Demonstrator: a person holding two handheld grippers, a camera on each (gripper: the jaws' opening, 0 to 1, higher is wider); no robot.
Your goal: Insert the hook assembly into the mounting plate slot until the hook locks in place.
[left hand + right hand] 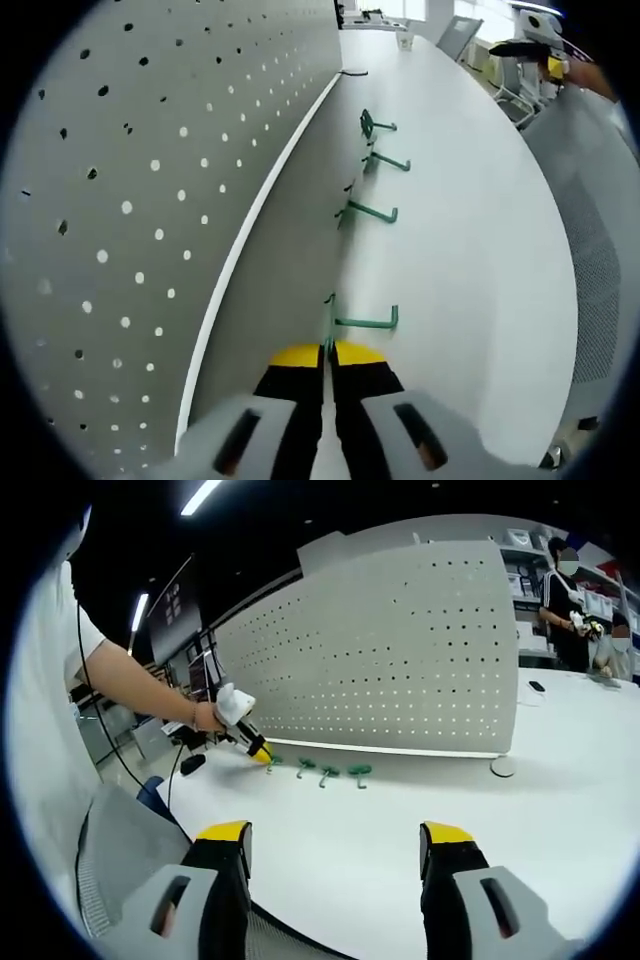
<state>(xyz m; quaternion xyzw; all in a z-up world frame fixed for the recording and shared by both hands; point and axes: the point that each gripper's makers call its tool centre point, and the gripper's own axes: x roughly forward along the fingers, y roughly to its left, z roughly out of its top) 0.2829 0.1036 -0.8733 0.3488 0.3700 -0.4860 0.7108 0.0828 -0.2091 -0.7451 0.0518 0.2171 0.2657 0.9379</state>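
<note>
Several green hooks lie in a row on the white table (470, 250) beside the grey pegboard panel (150, 180). The nearest green hook (366, 321) has its upright stem running down into the seam of my left gripper (327, 352), whose yellow-tipped jaws are shut on it. In the right gripper view, a hand holds that left gripper (245, 736) at the left end of the hook row (330, 772), in front of the pegboard (400, 650). My right gripper (337, 842) stands open and empty, well back from the hooks.
A grey mesh chair back (600, 270) stands by the table's edge, also in the right gripper view (130, 860). The pegboard's round foot (503, 766) rests on the table. People stand at the far right (560, 605). A small black item (537, 687) lies on the table.
</note>
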